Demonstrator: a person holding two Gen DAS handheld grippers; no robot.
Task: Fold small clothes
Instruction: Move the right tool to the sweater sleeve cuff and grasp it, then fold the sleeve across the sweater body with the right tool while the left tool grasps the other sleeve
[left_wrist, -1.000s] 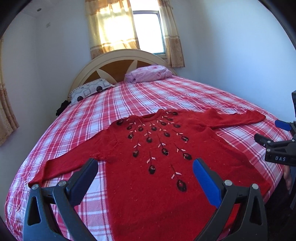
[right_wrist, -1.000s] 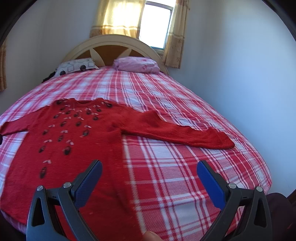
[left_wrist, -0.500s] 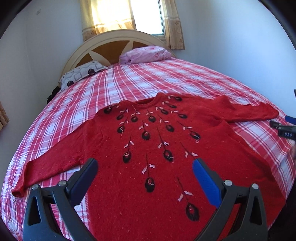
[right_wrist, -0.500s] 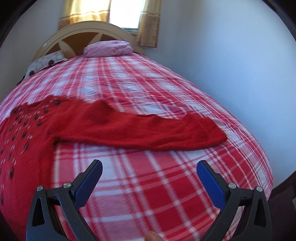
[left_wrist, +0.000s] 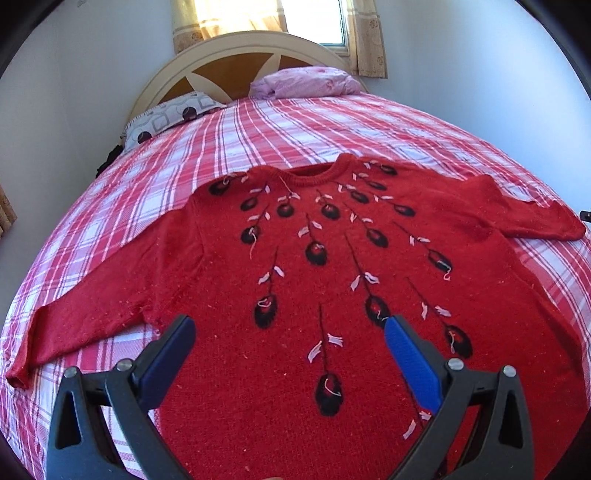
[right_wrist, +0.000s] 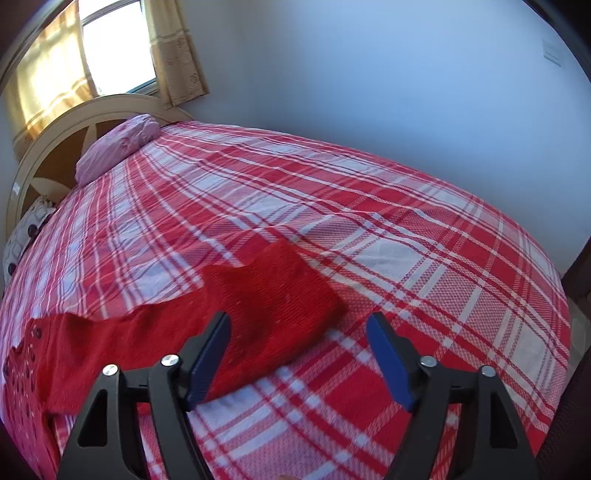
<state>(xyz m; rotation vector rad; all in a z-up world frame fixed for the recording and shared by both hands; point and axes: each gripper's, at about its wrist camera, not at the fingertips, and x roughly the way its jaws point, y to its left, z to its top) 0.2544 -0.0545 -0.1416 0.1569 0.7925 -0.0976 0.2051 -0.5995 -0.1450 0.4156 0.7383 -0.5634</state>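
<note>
A red knitted sweater (left_wrist: 332, 266) with black and white embroidered flowers lies flat, front up, on the bed, both sleeves spread out. My left gripper (left_wrist: 290, 330) is open and empty, hovering over the sweater's lower left body. In the right wrist view the sweater's right sleeve (right_wrist: 258, 306) lies on the bedspread, its cuff end pointing right. My right gripper (right_wrist: 299, 326) is open and empty, just above the cuff end of that sleeve, the left finger (right_wrist: 210, 354) over the sleeve.
The bed has a red and white plaid cover (right_wrist: 406, 240). A pink pillow (left_wrist: 306, 81) and a patterned grey pillow (left_wrist: 166, 118) lie at the cream headboard (left_wrist: 236, 55). White walls stand close on both sides. A window with yellow curtains (right_wrist: 48, 74) is behind the headboard.
Both grippers have moved lower and closer to the bed. The right gripper has swung right and come down over the right sleeve's cuff end. Both stay open.
</note>
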